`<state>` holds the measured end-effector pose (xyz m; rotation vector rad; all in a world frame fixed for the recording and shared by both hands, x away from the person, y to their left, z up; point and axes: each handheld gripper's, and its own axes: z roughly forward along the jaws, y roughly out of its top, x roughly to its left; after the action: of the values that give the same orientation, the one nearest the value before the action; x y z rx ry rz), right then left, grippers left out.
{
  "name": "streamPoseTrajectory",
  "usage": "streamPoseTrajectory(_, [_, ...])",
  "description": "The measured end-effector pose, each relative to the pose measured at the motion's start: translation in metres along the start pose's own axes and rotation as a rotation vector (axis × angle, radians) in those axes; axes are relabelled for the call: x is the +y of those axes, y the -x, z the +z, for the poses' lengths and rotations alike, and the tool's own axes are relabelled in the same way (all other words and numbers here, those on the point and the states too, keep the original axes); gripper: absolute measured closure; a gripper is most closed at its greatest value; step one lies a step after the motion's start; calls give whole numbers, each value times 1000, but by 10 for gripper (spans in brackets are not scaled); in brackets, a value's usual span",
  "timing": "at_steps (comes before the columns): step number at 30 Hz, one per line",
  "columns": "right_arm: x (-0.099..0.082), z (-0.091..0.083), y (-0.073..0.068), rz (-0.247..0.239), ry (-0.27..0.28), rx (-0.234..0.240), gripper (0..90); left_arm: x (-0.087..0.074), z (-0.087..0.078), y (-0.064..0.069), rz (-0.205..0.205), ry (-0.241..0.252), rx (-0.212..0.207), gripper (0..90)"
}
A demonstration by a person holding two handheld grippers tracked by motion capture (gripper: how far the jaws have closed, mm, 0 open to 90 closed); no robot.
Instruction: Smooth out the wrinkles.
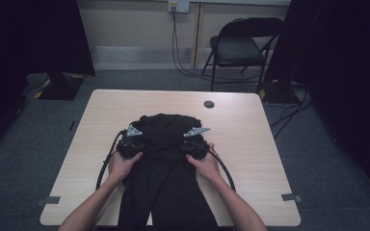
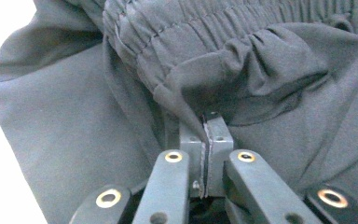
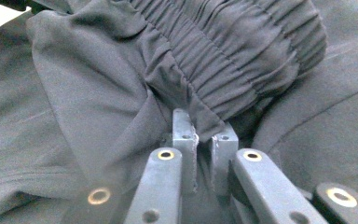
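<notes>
Trousers (image 1: 166,163) are pinched near the waistband by my left fingers (image 2: 207,135) and right fingers (image 3: 204,135); such thin folds could slip free if I pull unevenly.

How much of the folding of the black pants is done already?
Done: the waistband end of the black pants lies doubled over toward the far side. In hand: left gripper and right gripper both pinch fabric near the elastic. Left: the legs hang off the table.

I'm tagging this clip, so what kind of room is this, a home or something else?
Probably a lab or studio set up for recording, not a home: a bare light wooden table on grey carpet, black curtains at the sides, and a folding chair by the wall.
</notes>
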<state>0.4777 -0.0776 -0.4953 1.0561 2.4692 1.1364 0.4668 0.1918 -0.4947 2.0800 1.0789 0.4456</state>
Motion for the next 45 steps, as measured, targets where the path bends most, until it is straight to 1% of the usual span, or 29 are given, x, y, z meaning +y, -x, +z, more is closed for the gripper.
streamPoseTrajectory(7, [18, 16, 13, 8, -7, -49, 838, 14, 18, -18, -49, 27, 19, 888])
streamPoseTrajectory(8, [25, 21, 17, 13, -14, -92, 839, 15, 20, -20, -61, 32, 16, 888])
streamPoseTrajectory(9, [28, 23, 18, 23, -19, -106, 838, 17, 22, -22, -76, 33, 16, 888])
streamPoseTrajectory(11, [31, 25, 19, 23, -26, -109, 838, 19, 21, -26, -106, 40, 1, 888])
streamPoseTrajectory(13, [35, 22, 21, 25, -34, -96, 838, 22, 14, -29, -140, 84, -24, 888])
streamPoseTrajectory(15, [44, 9, 24, 35, 3, -90, 840, 31, 0, -33, -127, 114, -36, 888])
streamPoseTrajectory(18, [72, -24, 27, 36, 107, -68, 840, 55, -31, -34, -115, 212, -49, 889])
streamPoseTrajectory(19, [83, -38, 26, 22, 145, -65, 840, 65, -45, -34, -115, 257, -61, 889])
streamPoseTrajectory(20, [104, -66, 21, -1, 220, -62, 840, 81, -71, -31, -94, 320, -65, 889])
streamPoseTrajectory(21, [104, -66, 21, -1, 220, -62, 840, 81, -71, -31, -94, 320, -65, 889])
streamPoseTrajectory(22, [119, -95, 13, -26, 295, -43, 840, 95, -104, -20, -57, 372, -82, 889])
streamPoseTrajectory(23, [124, -107, 9, -40, 319, -35, 840, 95, -104, -20, -57, 372, -82, 889])
streamPoseTrajectory(24, [126, -119, 4, -56, 338, -30, 840, 97, -118, -14, -42, 392, -93, 889])
streamPoseTrajectory(25, [126, -119, 4, -56, 338, -30, 840, 97, -130, -7, -24, 397, -102, 889])
streamPoseTrajectory(26, [124, -129, -1, -71, 354, -14, 840, 95, -140, 0, -5, 395, -106, 889])
streamPoseTrajectory(28, [113, -141, -13, -91, 347, 16, 840, 83, -152, 11, -5, 366, -142, 888])
streamPoseTrajectory(29, [104, -142, -18, -101, 329, 25, 840, 73, -153, 17, 1, 340, -147, 888])
streamPoseTrajectory(31, [79, -139, -25, -87, 285, 70, 840, 49, -148, 25, 6, 281, -168, 888])
streamPoseTrajectory(32, [68, -135, -28, -81, 263, 84, 839, 29, -138, 31, -6, 218, -185, 888])
streamPoseTrajectory(33, [50, -127, -33, -81, 211, 92, 840, 10, -127, 36, -13, 152, -194, 887])
streamPoseTrajectory(34, [32, -116, -37, -80, 157, 110, 839, -2, -119, 39, -24, 112, -211, 887])
streamPoseTrajectory(35, [23, -108, -39, -83, 125, 110, 839, -12, -112, 41, -16, 75, -217, 887])
streamPoseTrajectory(36, [14, -100, -40, -83, 89, 111, 839, -26, -99, 43, -18, 10, -217, 887])
streamPoseTrajectory(37, [1, -86, -41, -82, 40, 118, 839, -33, -90, 44, -29, -39, -222, 886])
streamPoseTrajectory(39, [-16, -64, -42, -70, -18, 128, 839, -40, -80, 45, -4, -87, -216, 886])
streamPoseTrajectory(41, [-26, -48, -39, -66, -48, 119, 838, -41, -71, 45, 20, -90, -199, 885])
streamPoseTrajectory(43, [-28, -38, -32, -48, -60, 120, 837, -40, -59, 41, 36, -108, -162, 885])
streamPoseTrajectory(44, [-25, -32, -28, -52, -58, 117, 836, -39, -55, 38, 31, -106, -153, 884])
streamPoseTrajectory(45, [-23, -29, -26, -58, -56, 101, 836, -34, -49, 35, 35, -99, -128, 884])
